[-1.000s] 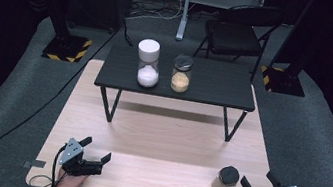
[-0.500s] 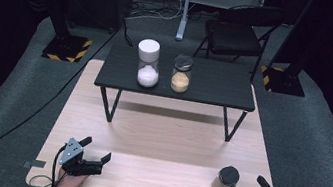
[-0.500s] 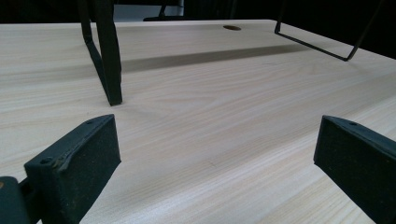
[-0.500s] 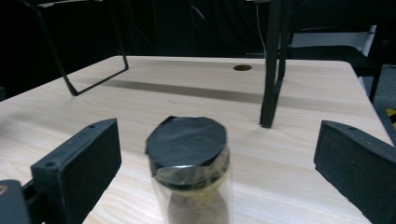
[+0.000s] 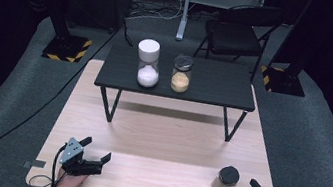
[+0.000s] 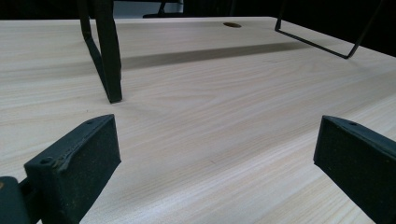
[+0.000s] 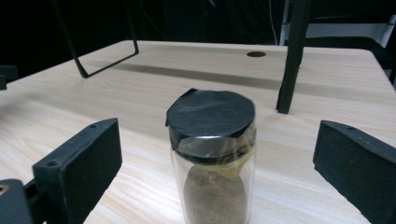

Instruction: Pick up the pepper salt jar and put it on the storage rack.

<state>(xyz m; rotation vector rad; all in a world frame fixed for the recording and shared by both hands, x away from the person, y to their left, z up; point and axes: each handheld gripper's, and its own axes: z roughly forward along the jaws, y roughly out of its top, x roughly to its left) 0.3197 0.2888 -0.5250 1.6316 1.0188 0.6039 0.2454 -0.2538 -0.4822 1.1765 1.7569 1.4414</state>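
Right gripper view: the jar (image 7: 212, 158) stands upright at twelve o'clock of the right gripper (image 7: 217, 158), between wide-open, empty jaws; left gripper (image 5: 94, 155) also gapes empty, well apart.

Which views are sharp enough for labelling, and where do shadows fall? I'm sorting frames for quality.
High view: soft overall, dark surroundings, the small black table shadowing the wooden table beneath it. Right gripper view: the jar is fairly crisp, background dim. Left gripper view: wood grain clear, a table-leg shadow band across the far boards.
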